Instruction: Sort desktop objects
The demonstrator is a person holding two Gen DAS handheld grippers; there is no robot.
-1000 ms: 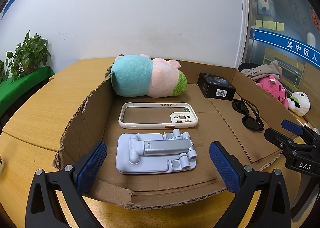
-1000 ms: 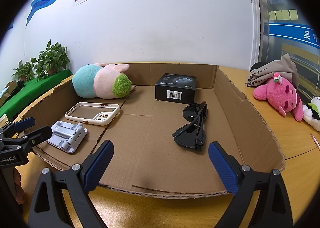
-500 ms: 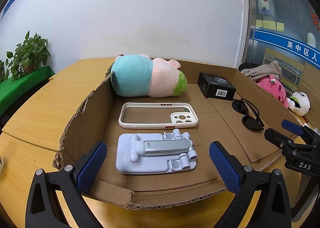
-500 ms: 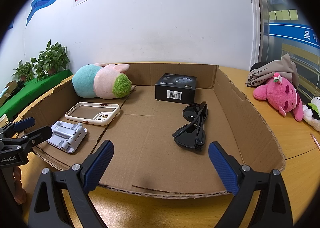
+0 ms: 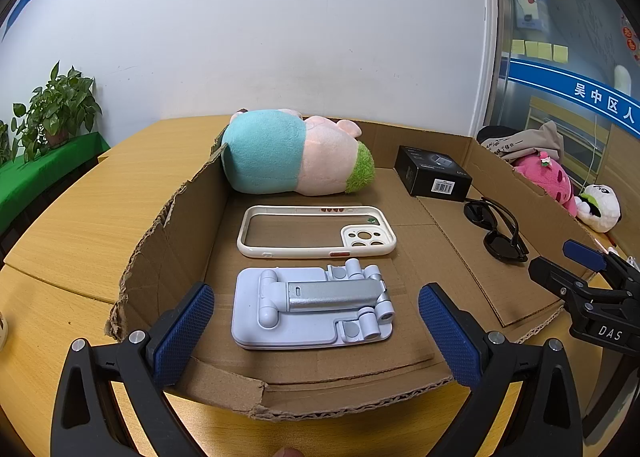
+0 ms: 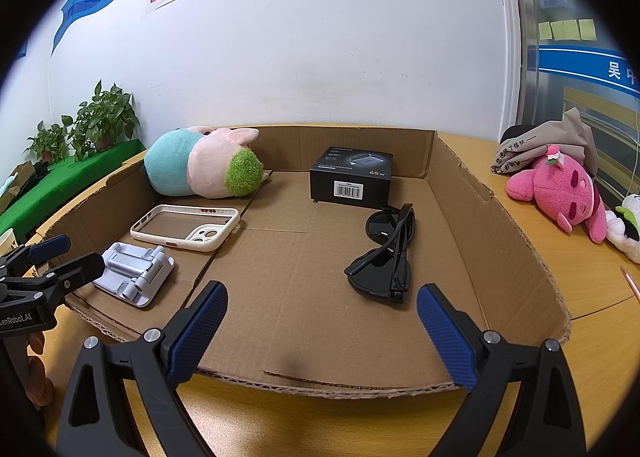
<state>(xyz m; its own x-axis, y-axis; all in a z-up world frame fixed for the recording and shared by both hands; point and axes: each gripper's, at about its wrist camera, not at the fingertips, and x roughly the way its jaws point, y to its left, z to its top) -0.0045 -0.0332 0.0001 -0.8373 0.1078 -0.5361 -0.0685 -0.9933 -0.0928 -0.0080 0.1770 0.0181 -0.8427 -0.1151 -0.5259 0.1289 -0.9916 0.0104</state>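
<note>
A shallow cardboard tray (image 5: 160, 257) (image 6: 480, 217) lies on the wooden table. In it are a folded lilac phone stand (image 5: 312, 307) (image 6: 134, 271), a white phone case (image 5: 316, 231) (image 6: 186, 221), a teal-and-pink plush (image 5: 292, 153) (image 6: 200, 163), a black box (image 5: 434, 175) (image 6: 352, 177) and black sunglasses (image 5: 496, 229) (image 6: 384, 253). My left gripper (image 5: 316, 331) (image 6: 60, 257) is open and empty, just before the stand. My right gripper (image 6: 322, 331) (image 5: 568, 261) is open and empty at the tray's front edge, near the sunglasses.
A pink plush (image 6: 560, 193) (image 5: 544, 181), a grey cloth (image 6: 548, 141) and a white plush (image 5: 600, 207) lie on the table right of the tray. Potted plants (image 5: 56, 109) (image 6: 104, 115) stand on a green ledge at the left. A white wall is behind.
</note>
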